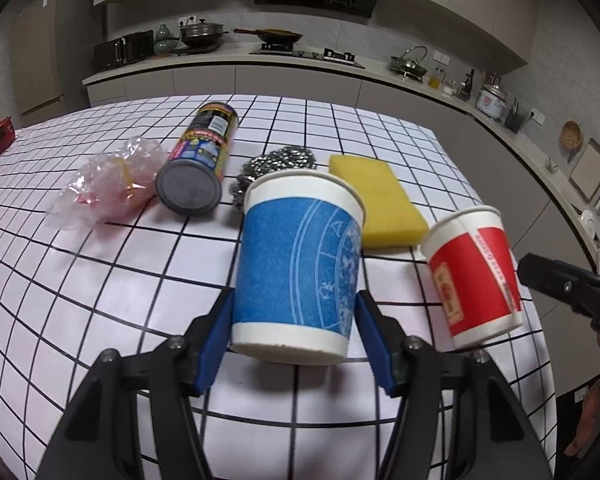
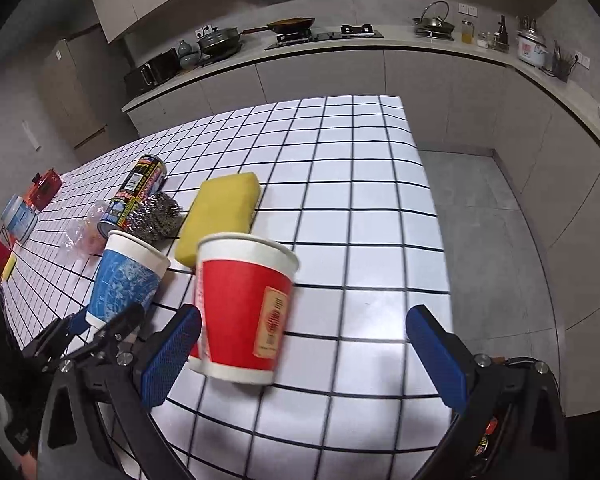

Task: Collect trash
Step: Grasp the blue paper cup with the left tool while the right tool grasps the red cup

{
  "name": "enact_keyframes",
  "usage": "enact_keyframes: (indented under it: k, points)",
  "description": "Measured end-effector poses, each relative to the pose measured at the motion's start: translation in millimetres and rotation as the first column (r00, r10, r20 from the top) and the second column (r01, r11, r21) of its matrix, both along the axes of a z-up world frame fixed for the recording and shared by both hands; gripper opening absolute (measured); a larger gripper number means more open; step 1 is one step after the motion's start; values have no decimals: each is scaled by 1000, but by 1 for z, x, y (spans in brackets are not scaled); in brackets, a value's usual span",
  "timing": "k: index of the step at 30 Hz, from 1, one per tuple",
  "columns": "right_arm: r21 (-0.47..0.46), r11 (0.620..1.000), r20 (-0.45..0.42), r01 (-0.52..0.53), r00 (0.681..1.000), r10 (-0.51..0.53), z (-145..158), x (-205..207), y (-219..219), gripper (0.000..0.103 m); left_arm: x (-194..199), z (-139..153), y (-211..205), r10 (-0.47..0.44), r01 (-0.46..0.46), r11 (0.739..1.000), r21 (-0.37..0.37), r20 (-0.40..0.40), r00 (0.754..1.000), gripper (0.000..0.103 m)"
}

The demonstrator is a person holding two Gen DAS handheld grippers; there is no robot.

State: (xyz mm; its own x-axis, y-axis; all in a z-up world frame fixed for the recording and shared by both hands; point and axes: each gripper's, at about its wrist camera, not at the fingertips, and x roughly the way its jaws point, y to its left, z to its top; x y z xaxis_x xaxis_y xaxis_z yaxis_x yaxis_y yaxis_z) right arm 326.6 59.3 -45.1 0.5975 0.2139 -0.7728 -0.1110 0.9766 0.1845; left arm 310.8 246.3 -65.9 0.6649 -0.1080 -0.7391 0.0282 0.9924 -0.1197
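A blue and white paper cup (image 1: 298, 268) sits between the blue pads of my left gripper (image 1: 296, 344), which is shut on its lower half; the cup also shows in the right wrist view (image 2: 126, 280). A red and white paper cup (image 2: 242, 308) stands tilted on the gridded table (image 2: 360, 208), next to the left pad of my right gripper (image 2: 304, 360), which is wide open around it; its right pad is well clear of the cup. The red cup also shows in the left wrist view (image 1: 474, 276). A crumpled plastic wrapper (image 1: 108, 184) and a lying spray can (image 1: 198, 164) are further back.
A yellow sponge (image 1: 380, 200) and a steel scourer (image 1: 276, 168) lie behind the cups. A red object (image 2: 44, 190), a small tin (image 2: 18, 218) and a small yellow block (image 2: 9, 266) sit at the table's far left. The table's right edge (image 2: 432, 200) drops to grey floor.
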Motion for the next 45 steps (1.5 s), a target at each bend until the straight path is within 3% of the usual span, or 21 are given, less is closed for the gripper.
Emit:
enact_keyframes:
  k: [5,12,18,23,25,27,33,37,45]
  points:
    - [-13,1000,-10,-12,1000,12,-3,7,20,103,3,4,3,17,-17,1000,13,9,1000,68]
    - [-17,1000,-48,-16,999,15,-15,19,34,103,14,0,14,24,-24,1000,-10,-8,1000,68]
    - [-21,999,-84,-24,996,22,-24,28,41,88,15,1,14,23,-23,1000,-8,-7,1000,68]
    - [-39,999,-104,-18,994,14,-30,32,41,86,20,4,11,19,-19,1000,-1,-6,1000,68]
    - [-56,998,-108,-17,994,11,-32,33,41,65,23,2,11,16,-16,1000,1,-16,1000,68]
    - [-105,994,-91,-14,996,4,-30,32,41,65,23,1,10,12,-12,1000,6,-18,1000,68]
    - [-131,991,-101,-37,995,24,-33,35,41,66,28,-6,6,5,-4,1000,18,-43,999,68]
    - [-92,994,-102,-54,994,44,-35,34,36,59,24,-6,6,0,1,1000,13,-30,1000,60]
    - [-77,996,-76,-54,996,48,-26,24,24,58,7,6,-1,4,-5,1000,10,11,1000,60]
